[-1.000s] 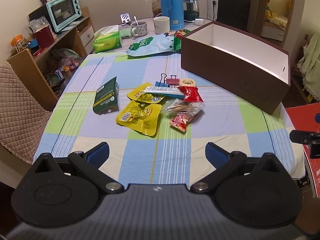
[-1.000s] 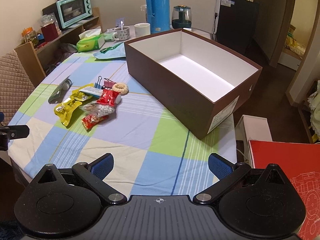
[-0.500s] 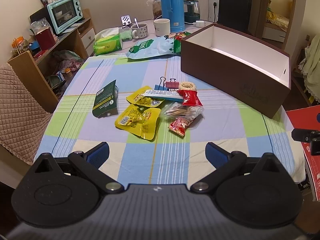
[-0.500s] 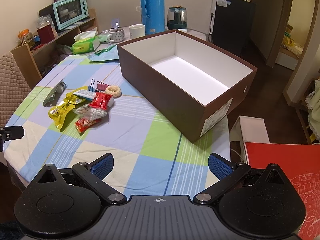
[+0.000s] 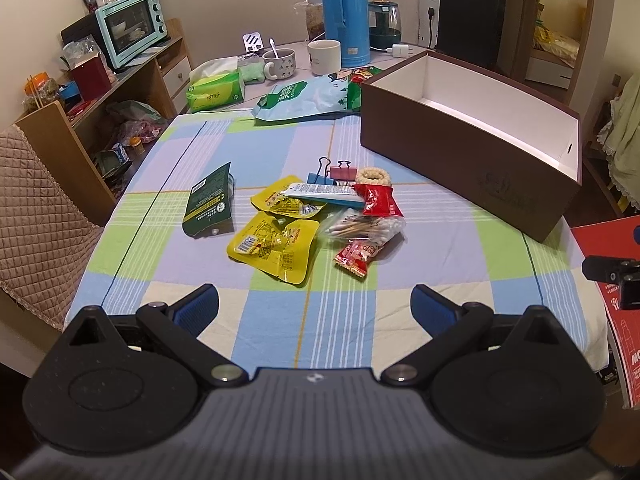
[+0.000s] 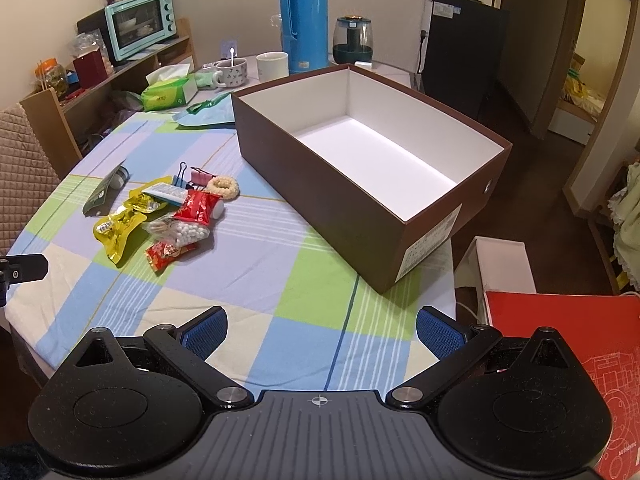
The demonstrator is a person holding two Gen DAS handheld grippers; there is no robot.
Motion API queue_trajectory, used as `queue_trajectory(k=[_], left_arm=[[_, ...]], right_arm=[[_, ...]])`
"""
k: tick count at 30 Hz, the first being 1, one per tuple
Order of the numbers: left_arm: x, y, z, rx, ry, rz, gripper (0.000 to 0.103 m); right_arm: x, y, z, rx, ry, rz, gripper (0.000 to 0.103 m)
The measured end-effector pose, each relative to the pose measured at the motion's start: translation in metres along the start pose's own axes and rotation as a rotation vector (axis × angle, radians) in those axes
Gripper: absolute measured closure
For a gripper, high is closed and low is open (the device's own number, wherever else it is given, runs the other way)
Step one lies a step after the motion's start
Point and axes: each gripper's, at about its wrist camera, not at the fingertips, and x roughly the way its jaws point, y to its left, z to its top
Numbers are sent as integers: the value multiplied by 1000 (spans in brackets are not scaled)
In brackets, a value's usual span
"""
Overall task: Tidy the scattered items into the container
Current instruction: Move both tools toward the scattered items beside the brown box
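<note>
Left of the brown box point(image 6: 320, 200), your snack packets point(image 5: 276, 240) lay heaped; your left gripper point(image 5: 314, 304) and right gripper point(image 6: 322, 326) hung spread, holding nothing.

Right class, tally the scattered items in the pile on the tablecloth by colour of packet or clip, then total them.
Yellow packets: 2
Red packets: 2
Dark green packet: 1
Clear cotton-swab bag: 1
Binder clips: 2
White tube: 1
Beige ring: 1
Total: 10

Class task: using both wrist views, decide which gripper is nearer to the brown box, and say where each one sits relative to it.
Right. The right gripper faces the brown box almost head-on; the left gripper sits off to the box's left, fronting the snack pile.
</note>
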Motion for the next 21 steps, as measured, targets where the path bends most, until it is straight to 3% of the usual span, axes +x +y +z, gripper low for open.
queue_trajectory(k=[21], left_arm=[[-8, -3, -12, -32, 8, 16, 2]], right_arm=[[0, -4, -3, -23, -2, 16, 0]])
